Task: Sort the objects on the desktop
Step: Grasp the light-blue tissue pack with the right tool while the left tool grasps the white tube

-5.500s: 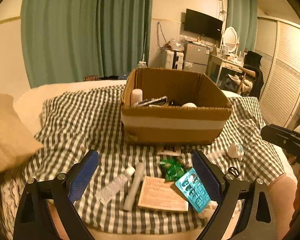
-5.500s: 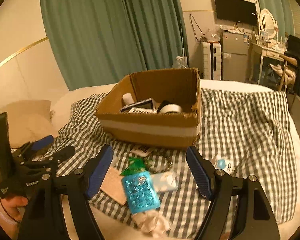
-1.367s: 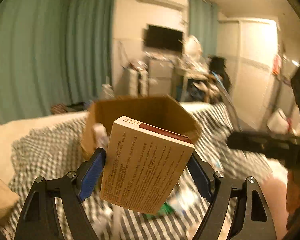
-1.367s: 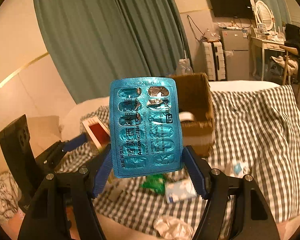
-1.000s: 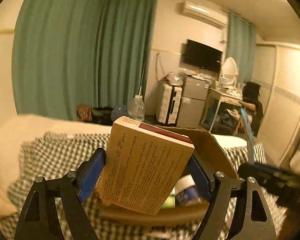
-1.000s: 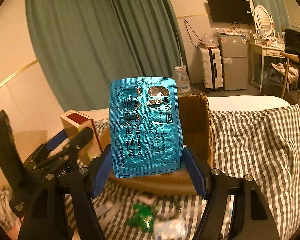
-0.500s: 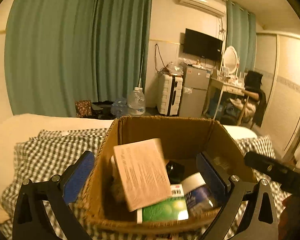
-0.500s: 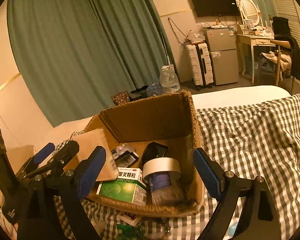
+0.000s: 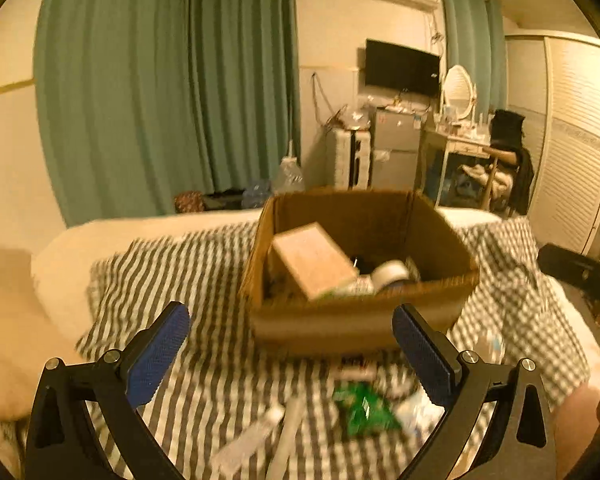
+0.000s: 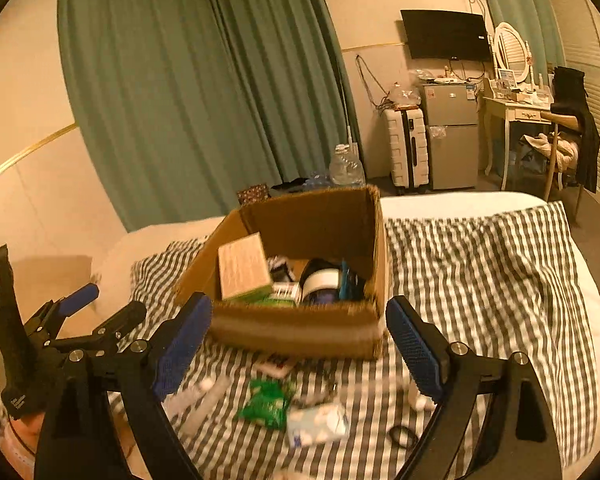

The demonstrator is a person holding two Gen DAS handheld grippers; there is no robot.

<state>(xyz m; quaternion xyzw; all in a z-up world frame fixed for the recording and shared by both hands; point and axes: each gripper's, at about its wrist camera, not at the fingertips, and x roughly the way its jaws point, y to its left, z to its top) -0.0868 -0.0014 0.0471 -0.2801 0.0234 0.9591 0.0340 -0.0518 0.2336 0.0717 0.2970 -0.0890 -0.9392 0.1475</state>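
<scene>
The cardboard carton (image 9: 360, 320) (image 10: 296, 332) stands on the checked cloth. A tan medicine box (image 9: 312, 260) (image 10: 244, 266) leans inside it beside a white-lidded jar (image 10: 324, 280) and a blue blister pack (image 10: 346, 280). My left gripper (image 9: 288, 320) hangs open and empty in front of the carton, above two white tubes (image 9: 276, 436) and a green packet (image 9: 364, 408). My right gripper (image 10: 298, 312) is also open and empty, above the green packet (image 10: 268, 400) and a white-and-blue pack (image 10: 320, 424). The left gripper (image 10: 108, 304) shows at the lower left of the right wrist view.
The checked cloth (image 10: 480, 280) covers a bed, with a beige pillow (image 9: 4, 320) at the left. A black hair tie (image 10: 400, 436) and a small white object (image 10: 416, 396) lie near the right finger. Green curtains, a fridge and a dressing table stand beyond the bed.
Both grippers opened: the tan box and the blue blister pack left the jaws and now lie in the carton. Both grippers then drew back from over the carton toward the near side.
</scene>
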